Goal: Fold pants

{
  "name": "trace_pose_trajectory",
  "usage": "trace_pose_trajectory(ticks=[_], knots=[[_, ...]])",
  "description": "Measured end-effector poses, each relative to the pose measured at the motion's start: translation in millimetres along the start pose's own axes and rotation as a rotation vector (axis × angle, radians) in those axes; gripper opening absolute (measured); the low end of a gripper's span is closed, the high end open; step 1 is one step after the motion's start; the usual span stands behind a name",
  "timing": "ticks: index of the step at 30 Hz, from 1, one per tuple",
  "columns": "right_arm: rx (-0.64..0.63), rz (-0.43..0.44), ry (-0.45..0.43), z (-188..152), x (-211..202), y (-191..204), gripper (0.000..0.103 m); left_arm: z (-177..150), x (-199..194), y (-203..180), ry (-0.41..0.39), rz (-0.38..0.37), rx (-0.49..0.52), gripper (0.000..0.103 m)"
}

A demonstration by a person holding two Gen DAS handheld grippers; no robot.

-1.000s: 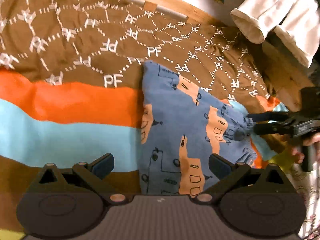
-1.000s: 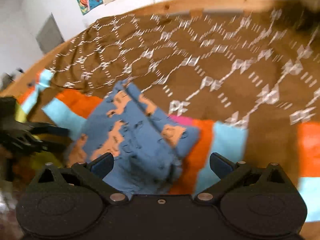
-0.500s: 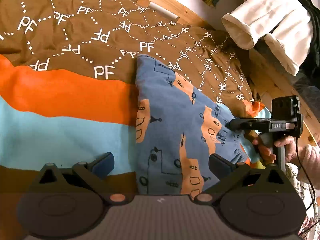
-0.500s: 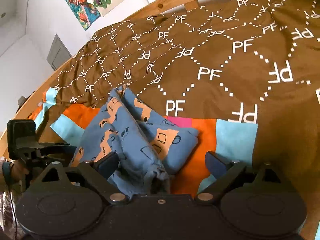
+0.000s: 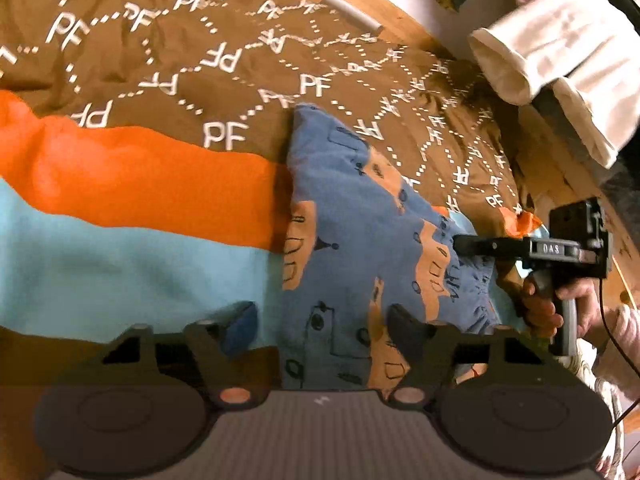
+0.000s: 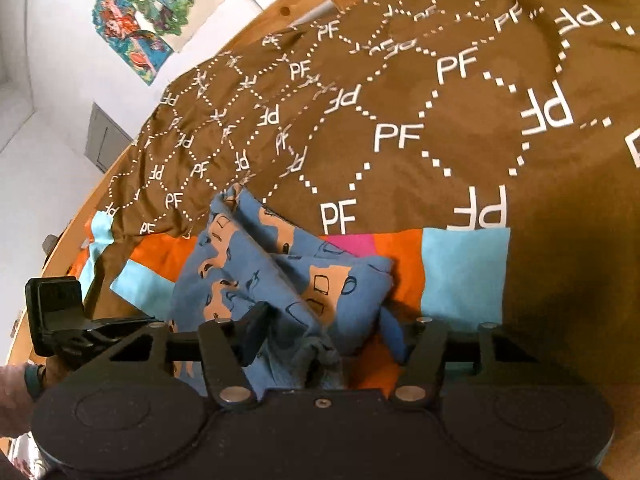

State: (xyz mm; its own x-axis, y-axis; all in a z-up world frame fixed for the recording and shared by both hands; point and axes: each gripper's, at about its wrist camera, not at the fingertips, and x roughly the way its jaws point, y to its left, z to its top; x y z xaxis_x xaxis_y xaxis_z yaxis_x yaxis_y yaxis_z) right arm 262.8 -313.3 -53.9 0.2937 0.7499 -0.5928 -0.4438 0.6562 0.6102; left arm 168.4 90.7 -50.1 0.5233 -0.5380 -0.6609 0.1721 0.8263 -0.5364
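Note:
The blue pants (image 5: 352, 232) with tan and dark prints lie folded lengthwise on the bedspread. My left gripper (image 5: 320, 324) is partly open and empty, straddling the pants' near edge. In the left wrist view my right gripper (image 5: 464, 245) rests at the pants' right end. In the right wrist view the pants (image 6: 280, 276) lie just ahead. My right gripper (image 6: 324, 332) is partly open, with the bunched pants end between its fingers, not clamped. The left gripper (image 6: 120, 322) shows at the left there.
The bedspread (image 5: 160, 80) is brown with white "PF" marks, with orange (image 5: 140, 184) and light blue bands. A wooden bed frame (image 5: 380, 20) runs along the far edge. White fabric (image 5: 552, 60) hangs at upper right. Posters (image 6: 140, 12) hang on the wall.
Both grippers have narrowed their jaws and moved closer to the pants. The right gripper came down to the pants' bunched end; the left view shifted slightly right.

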Motion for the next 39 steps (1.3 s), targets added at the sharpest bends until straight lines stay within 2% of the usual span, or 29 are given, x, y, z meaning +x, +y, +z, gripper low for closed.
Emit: trace_pose_trajectory(ticks=[3, 7, 9, 12, 18, 26, 33, 36, 39], knots=[[-0.019, -0.026, 0.008, 0, 0, 4, 0.051, 2, 2, 2, 0.034, -0.018, -0.043, 0.049], [-0.025, -0.038, 0.006, -2, -1, 10, 0.044, 2, 4, -12, 0.058, 0.022, 0.005, 0.046], [-0.027, -0.037, 0.007, -1, -2, 12, 0.035, 2, 5, -14, 0.059, 0.039, 0.004, 0.038], [-0.036, -0.043, -0.002, 0, -3, 17, 0.028, 2, 5, -14, 0.057, 0.046, -0.015, 0.029], [-0.101, -0.085, -0.028, -2, -8, 33, 0.023, 1, 2, -24, 0.045, 0.087, 0.009, 0.02], [-0.28, -0.213, -0.063, -16, -12, 68, 0.02, -4, 1, -40, 0.017, 0.165, 0.042, 0.016], [-0.413, -0.296, -0.15, -38, -20, 94, 0.019, -9, -2, -54, -0.017, 0.234, 0.06, 0.015], [-0.475, -0.322, -0.183, -46, -24, 105, 0.019, -11, -6, -61, -0.023, 0.246, 0.095, 0.015], [-0.466, -0.324, -0.206, -51, -28, 106, 0.018, -15, -9, -62, -0.031, 0.236, 0.098, 0.015]])
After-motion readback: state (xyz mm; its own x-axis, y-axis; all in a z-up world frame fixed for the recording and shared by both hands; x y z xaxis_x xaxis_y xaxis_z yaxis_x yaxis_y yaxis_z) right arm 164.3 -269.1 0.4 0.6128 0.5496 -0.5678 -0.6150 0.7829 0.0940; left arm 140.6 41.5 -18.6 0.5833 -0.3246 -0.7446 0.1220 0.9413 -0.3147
